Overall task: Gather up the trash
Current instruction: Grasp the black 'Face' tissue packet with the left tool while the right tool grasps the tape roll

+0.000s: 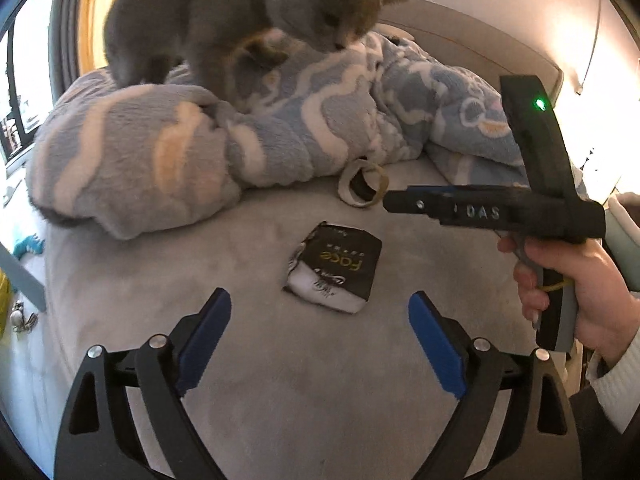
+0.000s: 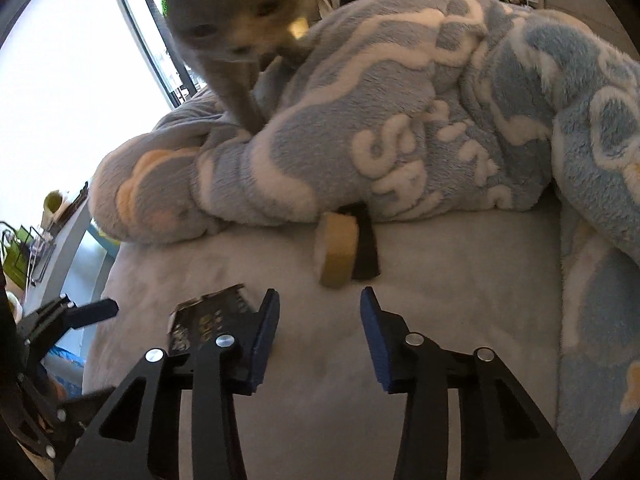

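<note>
A crumpled black wrapper (image 1: pixel 334 266) lies flat on the grey bed (image 1: pixel 280 360), its dark face printed with yellow and white lettering and one end torn to show white. Beyond the wrapper, at the foot of a heaped blue-and-white fleece blanket (image 1: pixel 280 120), a roll of tan tape (image 1: pixel 362 182) stands on edge beside a small black thing that I cannot make out. A grey cat (image 1: pixel 240 20) stands on the blanket, farther from the wrapper still, its head bent down.

The left hand-held gripper (image 1: pixel 320 332) hangs just short of the wrapper with its blue-padded jaws spread wide and nothing between them. The right hand-held gripper (image 2: pixel 320 336), held in a person's hand (image 1: pixel 580 288) with a white cuff, sits to the right of the wrapper and points toward the tape; its jaws stand partly apart, released, with only bare bed between them. From the right wrist view the wrapper lies just left of that gripper's left pad.
</note>
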A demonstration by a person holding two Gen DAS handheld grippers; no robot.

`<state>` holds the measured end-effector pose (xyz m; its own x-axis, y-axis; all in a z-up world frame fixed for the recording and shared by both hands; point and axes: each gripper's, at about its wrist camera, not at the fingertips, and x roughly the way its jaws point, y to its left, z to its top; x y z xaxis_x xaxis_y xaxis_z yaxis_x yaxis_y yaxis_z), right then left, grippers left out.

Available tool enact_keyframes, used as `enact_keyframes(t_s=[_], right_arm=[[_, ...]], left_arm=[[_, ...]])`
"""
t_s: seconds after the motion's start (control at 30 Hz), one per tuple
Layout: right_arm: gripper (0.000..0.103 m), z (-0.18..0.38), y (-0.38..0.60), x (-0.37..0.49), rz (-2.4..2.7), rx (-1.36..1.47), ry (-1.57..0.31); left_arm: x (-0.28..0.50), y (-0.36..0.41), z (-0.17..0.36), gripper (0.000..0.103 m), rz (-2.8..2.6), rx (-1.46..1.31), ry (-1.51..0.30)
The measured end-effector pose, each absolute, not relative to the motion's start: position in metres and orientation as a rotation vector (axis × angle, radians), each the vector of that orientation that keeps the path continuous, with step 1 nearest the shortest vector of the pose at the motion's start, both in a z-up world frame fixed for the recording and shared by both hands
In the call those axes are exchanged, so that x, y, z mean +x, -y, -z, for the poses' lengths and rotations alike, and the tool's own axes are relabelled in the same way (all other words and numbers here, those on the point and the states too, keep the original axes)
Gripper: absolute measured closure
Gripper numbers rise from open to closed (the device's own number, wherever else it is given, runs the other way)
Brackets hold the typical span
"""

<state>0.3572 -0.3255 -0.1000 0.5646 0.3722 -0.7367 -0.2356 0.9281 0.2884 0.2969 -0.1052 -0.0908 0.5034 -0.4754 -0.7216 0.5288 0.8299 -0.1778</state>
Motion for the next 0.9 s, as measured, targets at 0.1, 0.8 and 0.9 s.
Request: enact_keyframes(t_s=[0.1, 0.8, 0.9], right_arm=[[0.062, 0.104, 0.333, 0.365, -0.359, 0.172, -0.905], [0.085, 0.109, 0.321, 0.399, -0.435, 0.159, -0.908], [0.085, 0.108, 0.321, 0.400, -0.431, 0.165, -0.908]], left_arm=[[0.304, 0.113, 0.097, 0.011, 0.623, 0.083, -0.862], [0.343, 0.140, 0.126, 0.038, 0.719, 0.069, -0.951], [0.342, 0.136, 0.124, 0.041, 0.721, 0.061, -0.949]])
